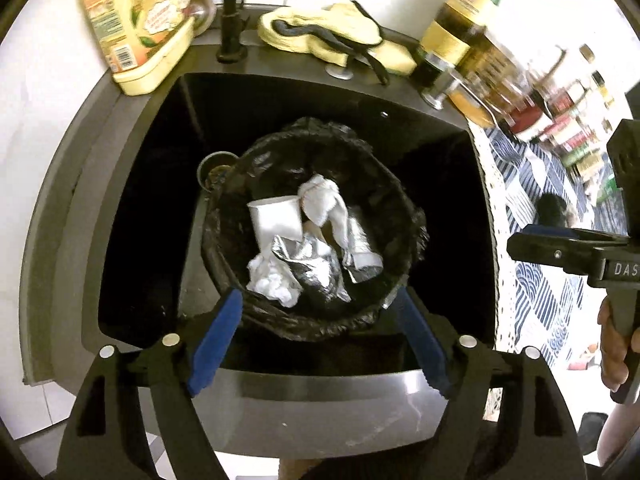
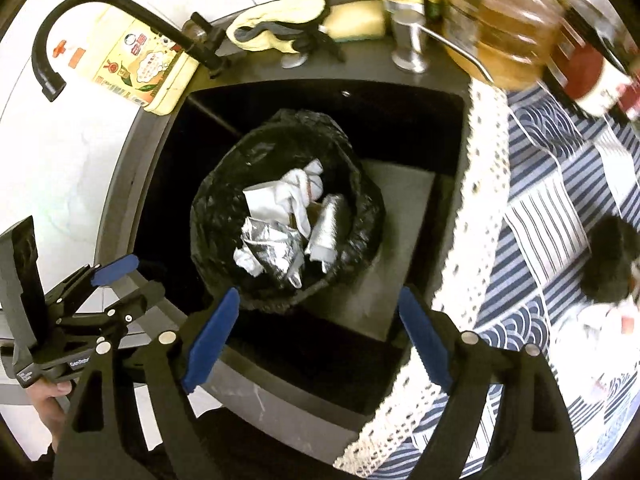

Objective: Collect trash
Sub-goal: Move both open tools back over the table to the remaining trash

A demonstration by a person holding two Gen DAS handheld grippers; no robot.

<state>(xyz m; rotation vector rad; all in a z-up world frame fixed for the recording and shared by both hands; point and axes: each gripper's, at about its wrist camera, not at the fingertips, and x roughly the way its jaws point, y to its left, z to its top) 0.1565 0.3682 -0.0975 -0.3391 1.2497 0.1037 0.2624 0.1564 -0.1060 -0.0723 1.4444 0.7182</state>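
A round bin with a black bag (image 1: 360, 184) (image 2: 216, 204) stands in the dark sink. In it lie a white cup (image 1: 276, 216), a white cloth (image 1: 324, 204) (image 2: 300, 192), crumpled foil (image 1: 308, 268) (image 2: 272, 244) and white paper (image 1: 272, 284). My left gripper (image 1: 320, 340) is open and empty above the bin's near rim; it also shows in the right wrist view (image 2: 114, 280). My right gripper (image 2: 316, 336) is open and empty above the sink's near right side; it also shows at the right of the left wrist view (image 1: 560, 248).
A black tap (image 2: 80, 12) curves over the sink's back left. A yellow bottle (image 1: 136, 20), yellow gloves (image 1: 332, 32) and glass bottles (image 1: 464, 28) stand behind the sink rim (image 1: 280, 60). A blue striped cloth (image 2: 552, 216) with a lace edge covers the counter on the right, with a dark object (image 2: 612, 256) on it.
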